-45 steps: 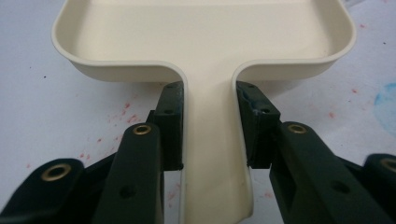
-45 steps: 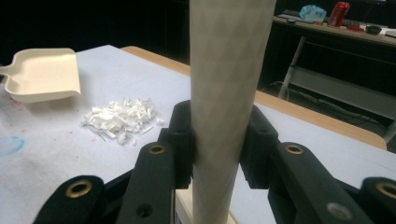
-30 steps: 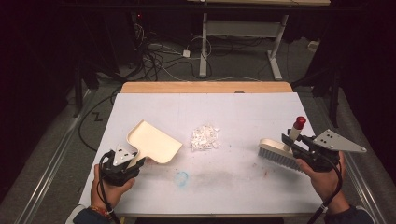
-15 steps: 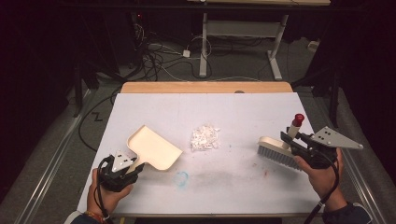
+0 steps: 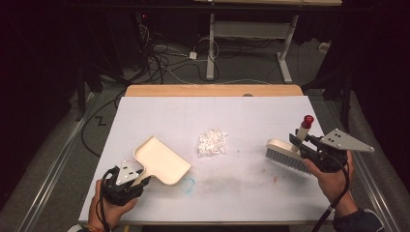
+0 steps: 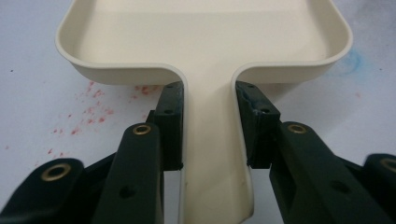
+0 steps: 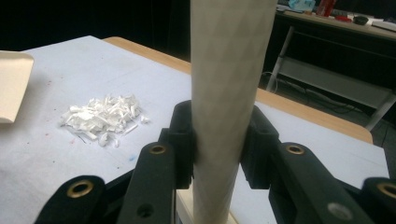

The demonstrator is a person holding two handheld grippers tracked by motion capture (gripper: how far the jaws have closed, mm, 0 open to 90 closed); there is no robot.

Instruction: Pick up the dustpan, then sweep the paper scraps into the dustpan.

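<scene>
A cream dustpan (image 5: 162, 162) lies on the white table sheet, its mouth toward the middle. My left gripper (image 5: 140, 180) is shut on its flat handle (image 6: 208, 140) near the front left. A small heap of white paper shreds (image 5: 212, 142) sits mid-table, to the right of the pan. At the right, my right gripper (image 5: 300, 142) is shut on the handle (image 7: 226, 70) of a cream brush (image 5: 285, 154). The handle's red tip (image 5: 307, 119) points up and the bristles hang just over the sheet. From the right gripper view the shreds (image 7: 102, 116) lie ahead to the left.
The white sheet (image 5: 217, 111) covers the table, with a wooden strip (image 5: 212, 90) along the far edge. A blue smudge (image 5: 187, 182) and fine red specks (image 6: 88, 112) mark the sheet near the pan. Cables and desk legs lie on the dark floor beyond.
My left gripper has drawn the dustpan a little toward the table's near edge. The right gripper and brush have hardly moved.
</scene>
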